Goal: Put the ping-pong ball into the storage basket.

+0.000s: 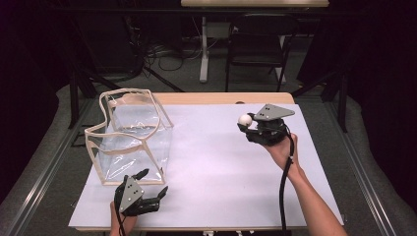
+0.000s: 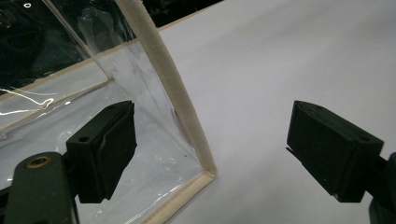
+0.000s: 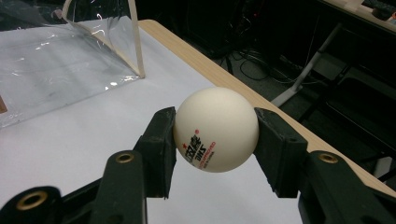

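Observation:
A white ping-pong ball (image 3: 215, 129) with red and black print is pinched between the jaws of my right gripper (image 1: 248, 124), held above the white sheet at the right of the table; the ball (image 1: 244, 119) points toward the bag. A clear plastic bag (image 1: 133, 140) with cream-trimmed edges stands open-topped at the left of the table. My left gripper (image 1: 153, 183) is open near the table's front edge, just in front of the bag's near right corner. In the left gripper view the bag's cream corner seam (image 2: 180, 105) rises between the two spread jaws.
A white sheet (image 1: 221, 172) covers the wooden table (image 1: 221, 98). Behind the table stand a dark folding chair (image 1: 258, 46) and a white table leg (image 1: 203, 49) among floor cables. Black cables trail from both grippers.

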`<act>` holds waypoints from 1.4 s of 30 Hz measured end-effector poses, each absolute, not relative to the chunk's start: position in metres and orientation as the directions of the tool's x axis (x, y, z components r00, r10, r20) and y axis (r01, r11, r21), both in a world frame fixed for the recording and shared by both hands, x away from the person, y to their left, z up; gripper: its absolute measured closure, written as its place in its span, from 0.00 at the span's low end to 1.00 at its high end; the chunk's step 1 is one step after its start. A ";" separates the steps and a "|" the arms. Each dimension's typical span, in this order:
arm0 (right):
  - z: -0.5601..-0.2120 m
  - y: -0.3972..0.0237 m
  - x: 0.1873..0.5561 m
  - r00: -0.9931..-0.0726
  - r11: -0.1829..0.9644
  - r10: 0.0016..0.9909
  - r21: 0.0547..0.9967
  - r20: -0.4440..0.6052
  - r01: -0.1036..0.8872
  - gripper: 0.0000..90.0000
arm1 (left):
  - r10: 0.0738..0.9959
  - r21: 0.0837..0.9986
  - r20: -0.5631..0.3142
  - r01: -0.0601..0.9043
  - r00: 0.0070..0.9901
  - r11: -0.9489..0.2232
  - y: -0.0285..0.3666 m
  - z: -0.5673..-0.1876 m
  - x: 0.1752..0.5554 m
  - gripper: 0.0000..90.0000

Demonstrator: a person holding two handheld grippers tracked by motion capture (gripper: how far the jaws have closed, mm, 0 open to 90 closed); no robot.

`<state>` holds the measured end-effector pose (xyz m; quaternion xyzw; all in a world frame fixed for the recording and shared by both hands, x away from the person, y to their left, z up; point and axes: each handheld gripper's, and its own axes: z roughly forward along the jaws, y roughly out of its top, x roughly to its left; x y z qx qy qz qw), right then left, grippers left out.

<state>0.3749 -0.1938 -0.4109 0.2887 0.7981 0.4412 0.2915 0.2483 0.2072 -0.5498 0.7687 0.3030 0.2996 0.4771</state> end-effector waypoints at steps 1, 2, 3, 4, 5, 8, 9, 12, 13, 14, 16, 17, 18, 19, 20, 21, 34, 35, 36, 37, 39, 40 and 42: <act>-0.411 -0.193 0.375 -0.665 0.446 0.716 0.872 -0.212 0.203 0.57 | 0.752 0.915 0.172 0.180 0.636 -0.361 0.207 -0.550 0.248 0.18; -0.411 -0.192 0.376 -0.666 0.447 0.715 0.871 -0.213 0.201 0.57 | 0.753 0.915 0.171 0.181 0.636 -0.361 0.207 -0.550 0.248 0.18; -0.411 -0.191 0.376 -0.666 0.447 0.715 0.871 -0.212 0.203 0.57 | 0.753 0.914 0.172 0.181 0.636 -0.362 0.207 -0.550 0.248 0.18; -0.410 -0.190 0.377 -0.667 0.447 0.714 0.871 -0.211 0.203 0.57 | 0.752 0.914 0.172 0.181 0.636 -0.362 0.207 -0.550 0.248 0.18; -0.410 -0.189 0.377 -0.669 0.449 0.712 0.871 -0.213 0.201 0.57 | 0.751 0.914 0.172 0.181 0.637 -0.363 0.207 -0.550 0.248 0.18; -0.409 -0.187 0.378 -0.672 0.451 0.708 0.871 -0.216 0.194 0.57 | 0.750 0.915 0.172 0.179 0.638 -0.363 0.207 -0.550 0.248 0.18; -0.408 -0.186 0.378 -0.674 0.451 0.706 0.872 -0.217 0.192 0.57 | 0.751 0.915 0.172 0.180 0.638 -0.362 0.207 -0.550 0.248 0.18; -0.407 -0.182 0.380 -0.677 0.455 0.702 0.870 -0.221 0.187 0.57 | 0.751 0.914 0.172 0.180 0.638 -0.362 0.207 -0.550 0.249 0.18; -0.407 -0.181 0.380 -0.678 0.455 0.701 0.870 -0.219 0.189 0.57 | 0.751 0.914 0.173 0.179 0.638 -0.363 0.207 -0.550 0.249 0.18; -0.407 -0.180 0.381 -0.681 0.455 0.699 0.871 -0.220 0.186 0.57 | 0.751 0.915 0.171 0.179 0.638 -0.361 0.207 -0.550 0.248 0.18; -0.406 -0.178 0.382 -0.683 0.452 0.697 0.873 -0.217 0.184 0.57 | 0.750 0.915 0.172 0.180 0.638 -0.362 0.207 -0.550 0.248 0.18; -0.405 -0.177 0.382 -0.684 0.452 0.696 0.874 -0.219 0.181 0.57 | 0.750 0.915 0.172 0.180 0.638 -0.362 0.207 -0.550 0.248 0.18; -0.405 -0.176 0.382 -0.686 0.453 0.694 0.873 -0.219 0.180 0.57 | 0.751 0.914 0.173 0.180 0.638 -0.364 0.207 -0.550 0.248 0.18; -0.404 -0.175 0.383 -0.687 0.453 0.693 0.873 -0.219 0.179 0.57 | 0.751 0.914 0.173 0.180 0.638 -0.363 0.207 -0.550 0.248 0.18; -0.404 -0.174 0.383 -0.689 0.453 0.691 0.874 -0.219 0.176 0.57 | 0.750 0.915 0.172 0.180 0.639 -0.362 0.207 -0.550 0.248 0.18; -0.404 -0.173 0.383 -0.690 0.453 0.690 0.874 -0.218 0.176 0.57 | 0.750 0.915 0.172 0.180 0.639 -0.362 0.207 -0.550 0.248 0.18; -0.400 -0.163 0.387 -0.704 0.455 0.674 0.876 -0.222 0.159 0.57 | 0.751 0.914 0.171 0.181 0.638 -0.362 0.206 -0.550 0.249 0.18; -0.400 -0.162 0.387 -0.705 0.457 0.672 0.876 -0.225 0.155 0.57 | 0.751 0.914 0.171 0.181 0.638 -0.362 0.206 -0.550 0.249 0.18; -0.400 -0.161 0.387 -0.706 0.457 0.672 0.876 -0.225 0.155 0.57 | 0.750 0.914 0.171 0.181 0.639 -0.363 0.206 -0.550 0.249 0.18; -0.399 -0.160 0.387 -0.707 0.459 0.669 0.875 -0.228 0.153 0.57 | 0.750 0.915 0.171 0.181 0.639 -0.362 0.207 -0.550 0.249 0.18; -0.398 -0.158 0.388 -0.709 0.458 0.667 0.876 -0.229 0.148 0.57 | 0.751 0.915 0.170 0.181 0.638 -0.362 0.206 -0.550 0.249 0.18; -0.397 -0.157 0.388 -0.709 0.455 0.668 0.878 -0.226 0.149 0.57 | 0.750 0.915 0.169 0.182 0.639 -0.361 0.206 -0.550 0.249 0.18; -0.396 -0.155 0.389 -0.712 0.451 0.666 0.881 -0.223 0.145 0.57 | 0.748 0.914 0.172 0.179 0.641 -0.364 0.206 -0.550 0.249 0.18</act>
